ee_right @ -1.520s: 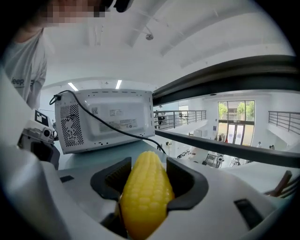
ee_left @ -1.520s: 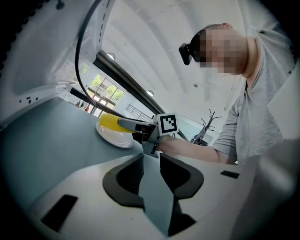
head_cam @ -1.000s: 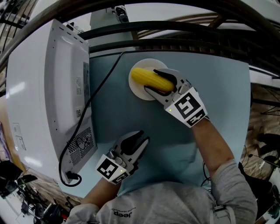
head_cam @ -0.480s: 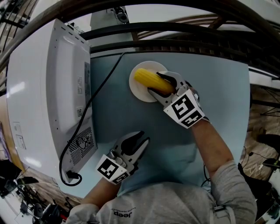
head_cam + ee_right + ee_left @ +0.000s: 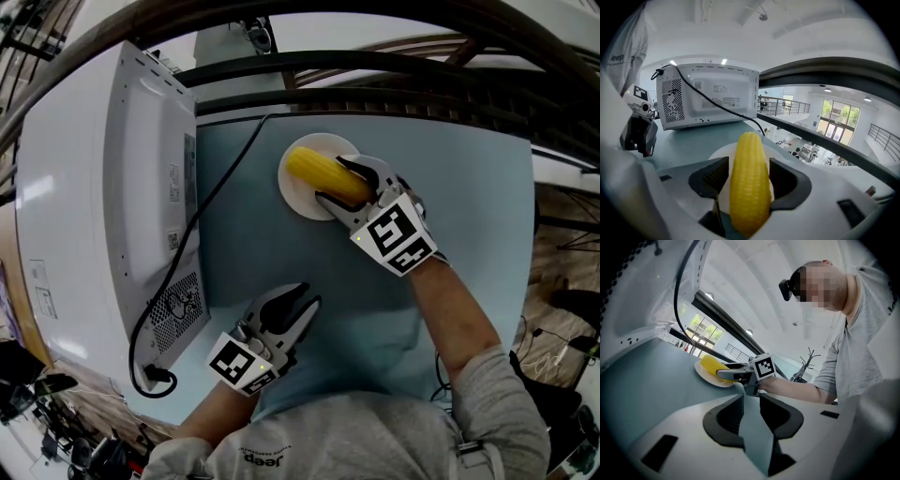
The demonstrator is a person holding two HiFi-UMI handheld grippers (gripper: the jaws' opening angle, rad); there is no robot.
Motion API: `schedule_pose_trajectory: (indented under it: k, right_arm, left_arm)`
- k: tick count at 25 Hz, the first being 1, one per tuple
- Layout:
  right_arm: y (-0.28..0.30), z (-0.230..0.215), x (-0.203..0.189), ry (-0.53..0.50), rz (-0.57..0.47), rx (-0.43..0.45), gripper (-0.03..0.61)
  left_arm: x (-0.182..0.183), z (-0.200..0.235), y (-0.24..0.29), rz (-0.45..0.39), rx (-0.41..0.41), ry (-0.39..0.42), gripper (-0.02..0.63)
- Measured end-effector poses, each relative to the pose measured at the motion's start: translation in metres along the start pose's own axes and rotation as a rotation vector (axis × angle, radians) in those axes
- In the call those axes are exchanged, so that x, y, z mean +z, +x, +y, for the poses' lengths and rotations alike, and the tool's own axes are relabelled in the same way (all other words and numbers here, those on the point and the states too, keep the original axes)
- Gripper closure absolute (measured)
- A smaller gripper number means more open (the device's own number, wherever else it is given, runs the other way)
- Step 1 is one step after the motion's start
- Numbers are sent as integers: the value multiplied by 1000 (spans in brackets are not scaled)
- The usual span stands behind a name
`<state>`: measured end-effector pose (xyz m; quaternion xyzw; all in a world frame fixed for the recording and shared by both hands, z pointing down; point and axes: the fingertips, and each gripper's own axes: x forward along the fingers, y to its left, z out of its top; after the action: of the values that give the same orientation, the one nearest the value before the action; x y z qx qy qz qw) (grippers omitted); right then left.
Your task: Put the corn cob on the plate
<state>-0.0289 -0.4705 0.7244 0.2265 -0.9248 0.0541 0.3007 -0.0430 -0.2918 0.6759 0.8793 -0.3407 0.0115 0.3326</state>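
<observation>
A yellow corn cob (image 5: pixel 314 172) lies across a small white plate (image 5: pixel 298 199) at the far middle of the blue-grey table. My right gripper (image 5: pixel 330 180) straddles the cob's near end and its jaws are opening. In the right gripper view the corn cob (image 5: pixel 749 183) sits between the pads with a gap on the left side, over the plate (image 5: pixel 723 151). My left gripper (image 5: pixel 305 292) rests near the table's front edge, apart from the plate. Its jaws (image 5: pixel 751 398) stand slightly apart with nothing between them. From there the corn cob (image 5: pixel 711 364) and right gripper (image 5: pixel 724 373) show ahead.
A white microwave (image 5: pixel 103 187) stands along the table's left side, its back to the work area. Its black power cable (image 5: pixel 225 178) runs across the table just left of the plate. A dark railing lies beyond the table's far edge.
My right gripper has tilted a little and shifted slightly over the plate, with the cob still between its jaws. The left gripper has stayed where it was.
</observation>
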Motion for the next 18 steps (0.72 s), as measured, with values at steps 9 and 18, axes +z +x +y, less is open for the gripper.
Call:
schedule_pose_trajectory:
  k: [9, 18]
  right_arm:
    - [-16, 0, 12, 31, -43, -3, 276]
    - [-67, 5, 34, 52, -62, -95, 275]
  left_arm:
    - [7, -7, -8, -13, 5, 13, 492]
    - [21, -28, -32, -24, 10, 36, 492]
